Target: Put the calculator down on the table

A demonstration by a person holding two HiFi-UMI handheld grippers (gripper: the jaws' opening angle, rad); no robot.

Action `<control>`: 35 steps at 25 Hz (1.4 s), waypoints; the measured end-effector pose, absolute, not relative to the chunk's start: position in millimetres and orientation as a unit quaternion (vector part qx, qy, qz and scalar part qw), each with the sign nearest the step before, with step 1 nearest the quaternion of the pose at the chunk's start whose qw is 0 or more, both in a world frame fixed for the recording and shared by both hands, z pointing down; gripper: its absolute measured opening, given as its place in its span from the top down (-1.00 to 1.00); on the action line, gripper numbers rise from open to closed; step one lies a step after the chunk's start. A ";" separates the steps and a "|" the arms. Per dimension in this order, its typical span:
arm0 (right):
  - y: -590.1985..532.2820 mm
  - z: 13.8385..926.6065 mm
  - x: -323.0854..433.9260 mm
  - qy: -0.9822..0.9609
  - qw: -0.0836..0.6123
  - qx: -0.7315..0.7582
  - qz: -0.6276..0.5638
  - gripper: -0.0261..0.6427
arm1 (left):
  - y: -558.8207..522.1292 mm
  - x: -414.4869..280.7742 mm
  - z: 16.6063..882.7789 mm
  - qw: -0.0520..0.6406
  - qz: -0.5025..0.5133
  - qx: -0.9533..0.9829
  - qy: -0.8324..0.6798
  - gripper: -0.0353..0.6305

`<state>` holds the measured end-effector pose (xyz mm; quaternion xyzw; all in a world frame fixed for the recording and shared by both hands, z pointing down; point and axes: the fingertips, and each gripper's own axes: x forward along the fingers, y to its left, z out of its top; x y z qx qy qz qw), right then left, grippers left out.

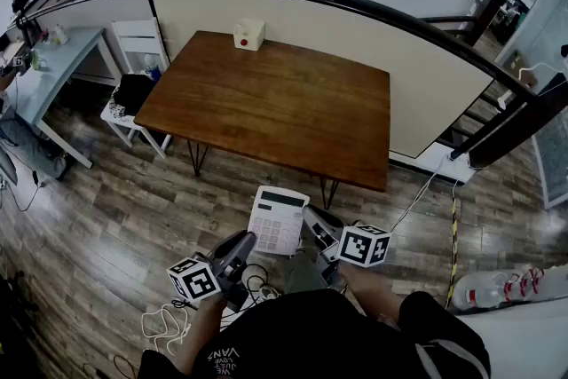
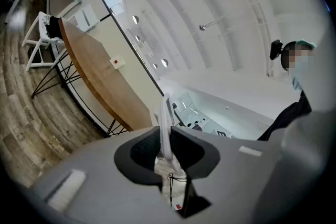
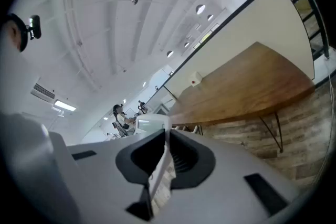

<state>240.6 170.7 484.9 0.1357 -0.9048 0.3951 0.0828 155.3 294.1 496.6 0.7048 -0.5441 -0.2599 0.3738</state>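
Note:
A white calculator (image 1: 278, 220) with a dark display hangs in the air above the wooden floor, in front of the brown wooden table (image 1: 266, 102). My left gripper (image 1: 248, 240) is shut on its lower left corner. My right gripper (image 1: 310, 217) is shut on its right edge. In the left gripper view the calculator (image 2: 166, 128) shows edge-on as a thin white strip between the jaws of the left gripper (image 2: 167, 139). The right gripper view shows the calculator (image 3: 160, 173) edge-on as well, clamped by the right gripper (image 3: 164, 150), with the table (image 3: 247, 86) ahead.
A small white box with a red button (image 1: 248, 33) sits at the table's far edge. A curved black railing (image 1: 355, 9) and a cream partition run behind the table. A white chair (image 1: 133, 75) and a pale desk (image 1: 53, 67) stand to the left. Cables (image 1: 164, 319) lie on the floor.

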 end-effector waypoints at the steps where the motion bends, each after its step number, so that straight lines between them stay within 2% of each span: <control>1: 170.5 484.0 239.9 -0.905 0.082 0.132 0.396 0.81 | 294.0 155.1 495.3 0.376 -0.261 0.702 -0.546 0.69; 8: 153.9 487.5 219.1 -0.907 0.091 0.134 0.388 0.80 | 278.0 138.1 500.2 0.391 -0.268 0.689 -0.548 0.69; 35: -21.3 516.1 73.9 -0.904 0.128 0.102 0.395 0.80 | 113.2 9.9 526.3 0.413 -0.266 0.648 -0.582 0.69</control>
